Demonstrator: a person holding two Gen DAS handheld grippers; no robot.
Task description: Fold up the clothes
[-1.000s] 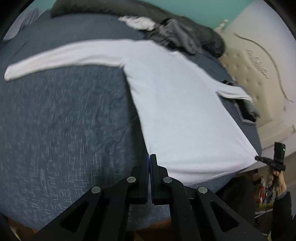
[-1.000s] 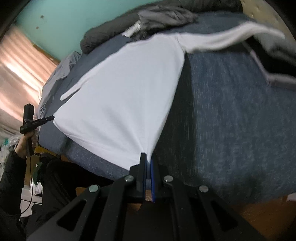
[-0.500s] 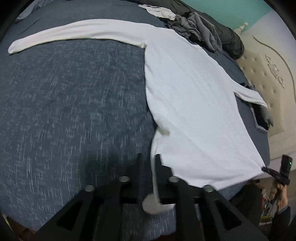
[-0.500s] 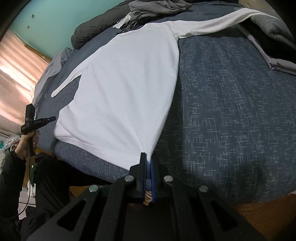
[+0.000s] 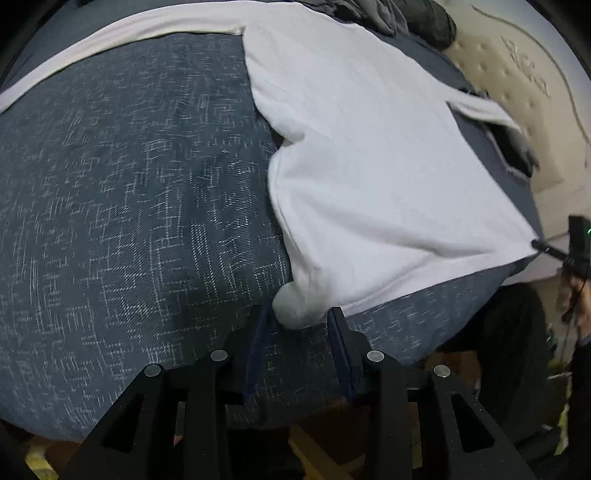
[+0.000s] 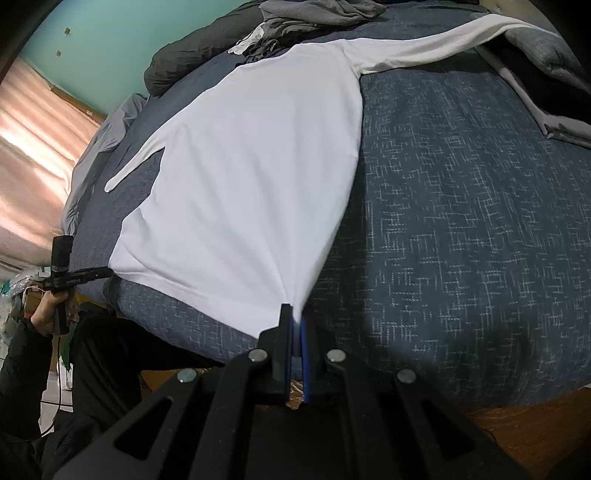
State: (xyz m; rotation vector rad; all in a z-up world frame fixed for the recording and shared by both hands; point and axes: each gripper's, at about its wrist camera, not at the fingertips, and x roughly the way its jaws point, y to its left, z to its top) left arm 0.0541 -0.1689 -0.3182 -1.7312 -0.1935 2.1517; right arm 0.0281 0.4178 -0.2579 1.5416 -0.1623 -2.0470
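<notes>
Dropped from the left gripper (image 5: 299, 321), now parted, the soft shirt (image 5: 369, 147) hem bunches; right gripper (image 6: 295, 321) clenches its corner.

A home bedroom: blue-covered bed (image 6: 461, 192), tufted headboard (image 5: 517, 85), curtain (image 6: 33, 155), teal wall (image 6: 129, 33).
</notes>
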